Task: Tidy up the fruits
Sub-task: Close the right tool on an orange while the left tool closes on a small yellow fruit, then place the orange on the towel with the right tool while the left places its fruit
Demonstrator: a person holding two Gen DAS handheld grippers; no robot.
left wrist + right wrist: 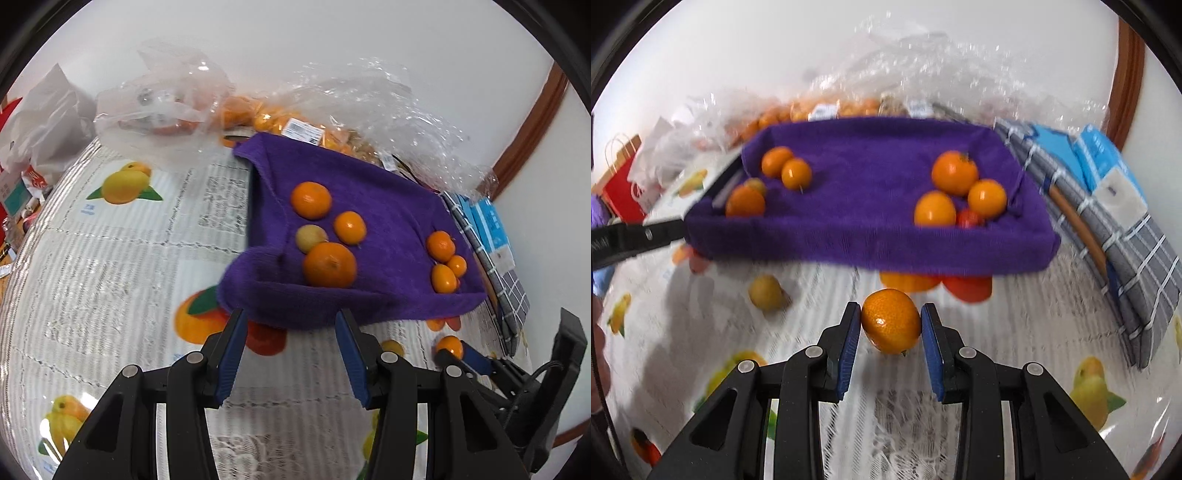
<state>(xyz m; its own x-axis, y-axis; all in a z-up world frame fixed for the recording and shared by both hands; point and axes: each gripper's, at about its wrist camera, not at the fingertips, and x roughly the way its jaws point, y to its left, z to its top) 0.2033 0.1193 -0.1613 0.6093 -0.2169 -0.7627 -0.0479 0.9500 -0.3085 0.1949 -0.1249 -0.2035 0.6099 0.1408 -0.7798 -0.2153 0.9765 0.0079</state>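
Note:
A purple cloth (pixel 369 192) (pixel 871 162) lies draped over a tray. On its left side rest several mandarins (pixel 330 265) and a small yellowish fruit (pixel 310 238); on the right sits a cluster of small oranges (pixel 440 245) (pixel 955 172). My right gripper (pixel 891 309) is shut on a small mandarin (pixel 891 325) (pixel 448 346) just above the tablecloth, in front of the cloth. My left gripper (pixel 290 315) stands open with nothing between its pads, at the cloth's near edge. A yellowish fruit (pixel 766 293) lies loose on the table.
Clear plastic bags of oranges (pixel 266 118) are heaped behind the cloth against the wall. A grey checked cloth (pixel 1108 236) and blue packs (pixel 1108 162) lie on the right. A white bag (pixel 40 122) and a red bag (pixel 620 184) stand on the left. The tablecloth (pixel 110 258) has printed fruit.

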